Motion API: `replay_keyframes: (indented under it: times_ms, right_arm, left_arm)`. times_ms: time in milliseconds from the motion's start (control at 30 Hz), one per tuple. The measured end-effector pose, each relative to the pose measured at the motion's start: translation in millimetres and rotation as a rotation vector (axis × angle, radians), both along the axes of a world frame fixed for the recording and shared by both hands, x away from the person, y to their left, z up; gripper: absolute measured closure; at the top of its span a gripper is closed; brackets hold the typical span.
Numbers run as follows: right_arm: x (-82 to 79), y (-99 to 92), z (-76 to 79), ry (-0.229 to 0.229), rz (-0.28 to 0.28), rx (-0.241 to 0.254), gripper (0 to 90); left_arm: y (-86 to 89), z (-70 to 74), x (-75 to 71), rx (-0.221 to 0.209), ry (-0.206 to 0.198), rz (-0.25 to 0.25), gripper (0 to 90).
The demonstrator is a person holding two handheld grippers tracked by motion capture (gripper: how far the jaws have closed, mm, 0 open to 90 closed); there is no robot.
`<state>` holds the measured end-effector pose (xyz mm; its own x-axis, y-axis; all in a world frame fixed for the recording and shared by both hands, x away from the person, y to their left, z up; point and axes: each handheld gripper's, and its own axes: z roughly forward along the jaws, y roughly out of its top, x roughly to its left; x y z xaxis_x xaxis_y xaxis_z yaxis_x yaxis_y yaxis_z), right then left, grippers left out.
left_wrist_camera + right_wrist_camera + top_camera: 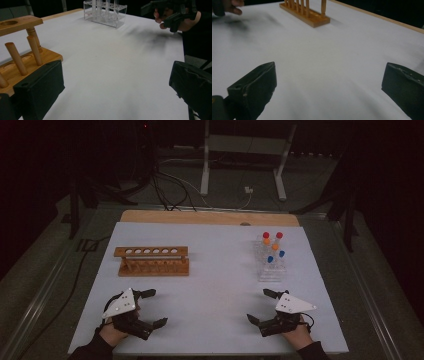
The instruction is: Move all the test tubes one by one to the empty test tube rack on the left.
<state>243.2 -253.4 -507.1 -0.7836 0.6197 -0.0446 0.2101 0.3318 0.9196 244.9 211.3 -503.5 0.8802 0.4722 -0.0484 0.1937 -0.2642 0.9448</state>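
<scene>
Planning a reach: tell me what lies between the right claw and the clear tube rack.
Nothing: in the high view, bare white tabletop separates the right claw from the clear tube rack.

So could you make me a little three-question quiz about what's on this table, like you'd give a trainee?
1. True or false: the wooden rack already holds tubes.
2. Which cap colours show on the tubes in the clear rack? A) red, orange, blue B) green, yellow, white C) all black
3. How do the jaws of the left gripper and the right gripper stand, and is anything between them?

Key:
1. False; its holes are empty.
2. A.
3. Both stand wide open with nothing between them, low over the white table.
</scene>
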Motion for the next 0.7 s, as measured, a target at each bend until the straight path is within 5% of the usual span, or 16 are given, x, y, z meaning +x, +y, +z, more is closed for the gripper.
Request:
replay_keyframes:
  times_ms: [267, 700]
  right_arm:
    - [-1.1, -6.1, 3.6, -0.009, -0.035, -0.001, 0.0]
    - [-2.9, 4.5, 11.2, 0.054, -0.026, -0.064, 0.0]
  left_arm:
    - [1.4, 4.4, 0.1, -0.032, 0.003, 0.017, 0.4]
    - [5.2, 5.5, -0.1, -0.046, 0.023, 0.013, 0.4]
